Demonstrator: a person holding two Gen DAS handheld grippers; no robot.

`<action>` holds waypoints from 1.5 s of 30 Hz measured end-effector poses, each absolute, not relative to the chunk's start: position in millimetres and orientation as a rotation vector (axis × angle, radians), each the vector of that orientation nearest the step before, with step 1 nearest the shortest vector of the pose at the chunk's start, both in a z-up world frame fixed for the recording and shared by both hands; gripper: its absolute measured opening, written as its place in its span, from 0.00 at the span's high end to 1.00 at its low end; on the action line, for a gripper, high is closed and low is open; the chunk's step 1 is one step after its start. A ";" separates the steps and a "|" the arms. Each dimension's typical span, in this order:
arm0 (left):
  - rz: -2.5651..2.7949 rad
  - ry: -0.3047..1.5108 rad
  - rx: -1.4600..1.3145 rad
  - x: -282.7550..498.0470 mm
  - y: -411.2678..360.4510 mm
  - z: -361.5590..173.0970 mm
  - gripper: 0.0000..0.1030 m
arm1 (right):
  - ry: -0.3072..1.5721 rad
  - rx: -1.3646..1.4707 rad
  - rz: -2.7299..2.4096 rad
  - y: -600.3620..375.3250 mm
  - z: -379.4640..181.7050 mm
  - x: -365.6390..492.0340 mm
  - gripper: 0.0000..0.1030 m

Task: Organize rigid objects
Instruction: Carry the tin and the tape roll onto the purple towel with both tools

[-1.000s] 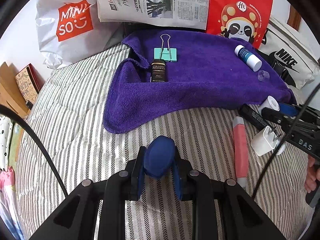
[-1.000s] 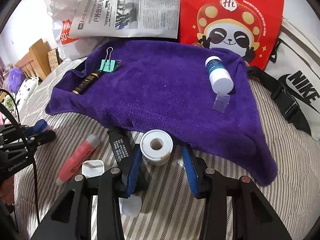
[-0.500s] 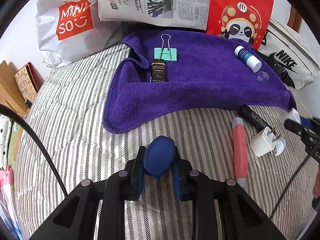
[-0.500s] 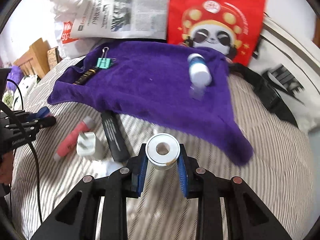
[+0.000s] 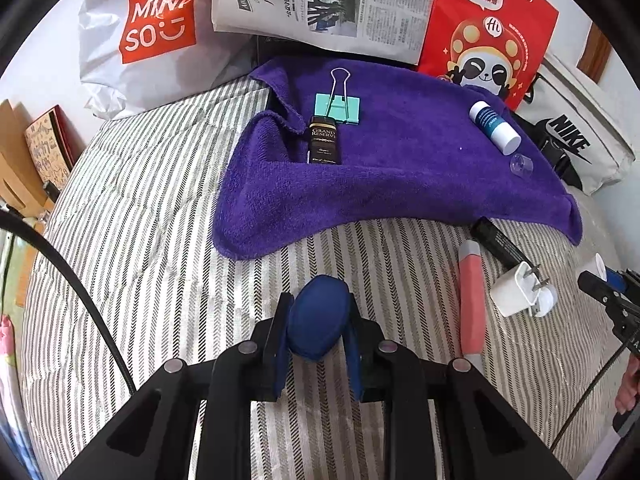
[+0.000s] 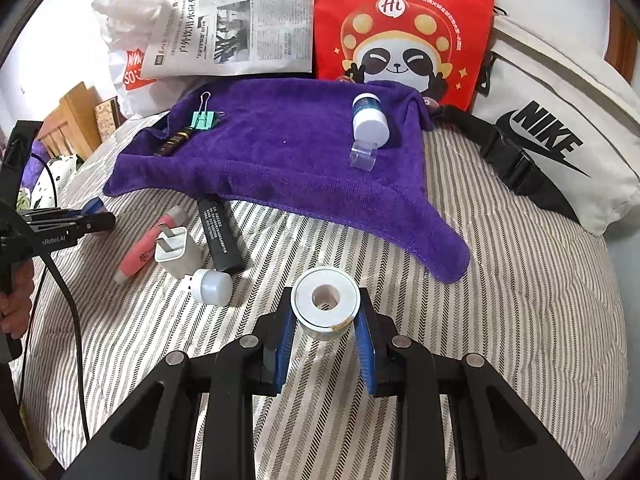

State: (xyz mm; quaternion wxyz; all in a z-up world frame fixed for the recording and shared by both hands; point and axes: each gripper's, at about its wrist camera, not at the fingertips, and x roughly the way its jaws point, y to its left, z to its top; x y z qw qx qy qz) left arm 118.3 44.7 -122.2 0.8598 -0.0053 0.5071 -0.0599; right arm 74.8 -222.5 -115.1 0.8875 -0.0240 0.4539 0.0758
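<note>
My left gripper [image 5: 317, 322] is shut on a dark blue oval object [image 5: 316, 316], held over the striped bedspread in front of the purple towel [image 5: 400, 168]. My right gripper [image 6: 325, 314] is shut on a white tape roll [image 6: 325, 305], off the towel's near right corner. On the towel [image 6: 280, 160] lie a green binder clip [image 5: 338, 106], a black "Grand Reserve" tube [image 5: 324, 146], a white-and-blue bottle [image 6: 370, 118] and a clear cap [image 6: 363, 156]. On the bedspread lie a pink tube [image 6: 148, 246], a white plug [image 6: 176, 250], a black tube [image 6: 220, 236] and a small white USB light [image 6: 212, 286].
Behind the towel stand a white Miniso bag [image 5: 152, 32], a newspaper [image 5: 324, 0] and a red panda bag [image 5: 488, 28]. A white Nike bag with black strap [image 6: 552, 152] lies at the right. The left gripper's tip [image 6: 72, 222] and a cable show at left.
My right gripper closed on the tape roll, lifted it and carried it to the right, away from the plug and tubes. The left gripper stayed in place with the blue object.
</note>
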 end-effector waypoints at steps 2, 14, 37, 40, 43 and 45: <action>-0.114 1.060 -0.009 116.4 45.3 -121.3 0.78 | 0.949 -0.045 0.153 -225.4 -116.3 75.3 0.72; -0.166 1.022 -0.005 112.8 40.7 -98.8 0.78 | 0.928 -0.043 0.142 -231.5 -111.6 79.6 0.72; -0.221 0.960 -0.001 188.3 29.4 -74.1 0.78 | 0.898 0.017 0.129 -235.9 -97.3 159.3 0.72; -0.224 0.957 0.006 202.4 25.0 -72.7 0.78 | 0.925 0.024 0.131 -235.3 -103.9 175.0 0.72; -0.231 0.956 -0.003 214.0 21.0 -74.8 0.78 | 0.962 0.032 0.137 -234.7 -114.1 186.1 0.72; -0.238 0.960 -0.015 220.4 19.2 -77.8 0.78 | 0.979 0.028 0.142 -234.1 -120.1 191.3 0.72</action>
